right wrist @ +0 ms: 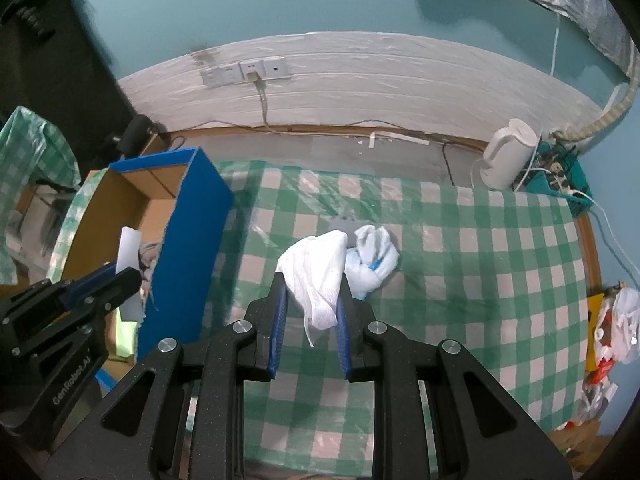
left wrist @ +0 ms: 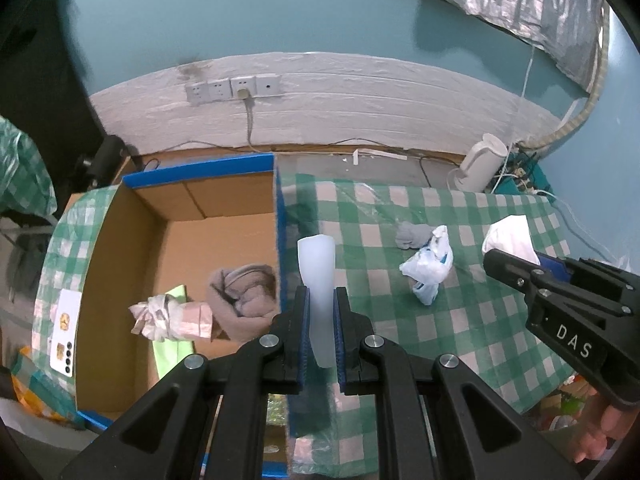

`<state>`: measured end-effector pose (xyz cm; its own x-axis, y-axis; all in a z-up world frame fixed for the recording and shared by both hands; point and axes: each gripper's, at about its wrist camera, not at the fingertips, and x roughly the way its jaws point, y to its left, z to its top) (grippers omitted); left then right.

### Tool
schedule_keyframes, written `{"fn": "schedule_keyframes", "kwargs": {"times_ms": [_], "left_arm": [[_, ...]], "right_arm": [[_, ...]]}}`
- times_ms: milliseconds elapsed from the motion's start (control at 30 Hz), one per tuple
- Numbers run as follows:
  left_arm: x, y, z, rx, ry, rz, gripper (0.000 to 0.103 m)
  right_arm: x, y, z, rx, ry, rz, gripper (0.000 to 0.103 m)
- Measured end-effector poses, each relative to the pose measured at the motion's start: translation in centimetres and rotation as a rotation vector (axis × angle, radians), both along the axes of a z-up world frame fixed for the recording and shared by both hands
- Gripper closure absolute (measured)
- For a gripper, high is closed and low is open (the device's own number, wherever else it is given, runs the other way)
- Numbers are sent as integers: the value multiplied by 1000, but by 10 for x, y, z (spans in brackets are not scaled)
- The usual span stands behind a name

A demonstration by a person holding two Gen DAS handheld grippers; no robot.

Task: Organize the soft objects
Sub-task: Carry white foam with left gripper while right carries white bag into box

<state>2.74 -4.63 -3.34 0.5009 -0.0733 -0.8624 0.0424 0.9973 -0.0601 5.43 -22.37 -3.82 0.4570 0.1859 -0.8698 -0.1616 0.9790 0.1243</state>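
My left gripper is shut on a pale translucent soft strip that stands up between its blue pads, right above the blue wall of the open cardboard box. My right gripper is shut on a white cloth, held above the green checked tablecloth. That cloth and the right gripper also show at the right of the left wrist view. The left gripper with its strip appears at the left of the right wrist view. On the cloth lie a crumpled white-and-blue bag and a grey sock.
Inside the box lie a rolled grey garment, a pinkish wrapped bundle and a light green piece. A white kettle and a cable-filled basket stand at the back right. A wall with sockets runs behind.
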Motion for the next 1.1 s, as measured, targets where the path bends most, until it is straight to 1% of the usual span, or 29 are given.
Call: {"fn": "schedule_keyframes", "kwargs": {"times_ms": [233,667,1100], "left_arm": [[-3,23,3,1,-12,28,92],[-6,68,0,-8,-10,99,92],[-9,105,-12,-3,14,150,92]], "right_arm": [[0,25,3,-4,-3,38,83],[3,72,5,-12,1,108,83],[5,120,1,-12,21,173,83]]}}
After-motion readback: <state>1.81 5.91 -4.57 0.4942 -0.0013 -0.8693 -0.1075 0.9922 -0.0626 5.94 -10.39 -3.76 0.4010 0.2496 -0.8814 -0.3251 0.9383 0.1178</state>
